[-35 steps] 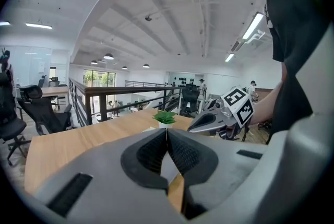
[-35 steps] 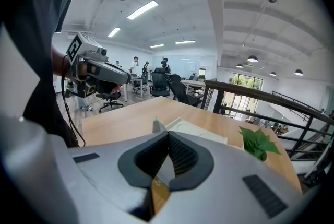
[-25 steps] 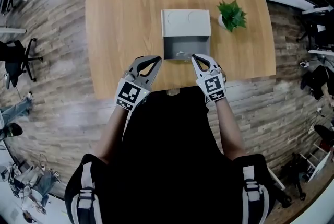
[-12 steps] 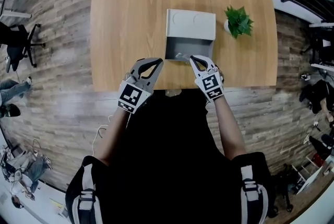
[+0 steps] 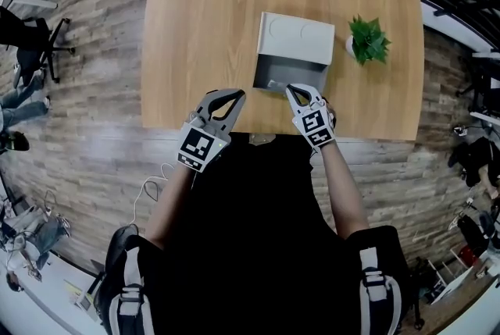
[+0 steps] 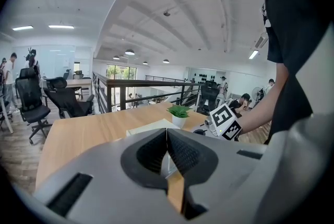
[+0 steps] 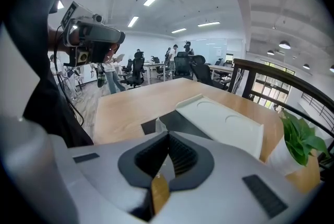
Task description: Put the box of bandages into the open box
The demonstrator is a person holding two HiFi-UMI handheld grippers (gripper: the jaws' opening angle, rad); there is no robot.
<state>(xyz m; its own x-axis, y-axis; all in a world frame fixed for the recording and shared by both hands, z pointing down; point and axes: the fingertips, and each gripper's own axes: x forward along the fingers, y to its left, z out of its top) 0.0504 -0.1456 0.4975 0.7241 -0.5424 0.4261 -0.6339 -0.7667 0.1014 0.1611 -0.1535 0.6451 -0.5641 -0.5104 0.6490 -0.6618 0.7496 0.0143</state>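
Observation:
The open box point(image 5: 286, 76) sits near the table's front edge, its white lid point(image 5: 294, 40) folded back and its inside dark. A small pale shape point(image 5: 274, 82) lies inside by the front wall; I cannot tell whether it is the box of bandages. My left gripper point(image 5: 237, 94) hovers over the front edge, left of the box, jaws shut and empty. At the box's front right corner is my right gripper point(image 5: 290, 89), shut too, nothing between its fingers. In the right gripper view the lid point(image 7: 222, 124) lies just beyond the closed jaws.
A small potted plant point(image 5: 369, 40) stands right of the box on the wooden table point(image 5: 199, 21); it also shows in the left gripper view point(image 6: 179, 112). Office chairs point(image 5: 35, 44) stand on the floor at the left. A railing point(image 7: 271, 87) runs behind the table.
The head view has shifted, so the table and box sit further right and higher in the picture. Both grippers stay shut in about the same place by the box's front.

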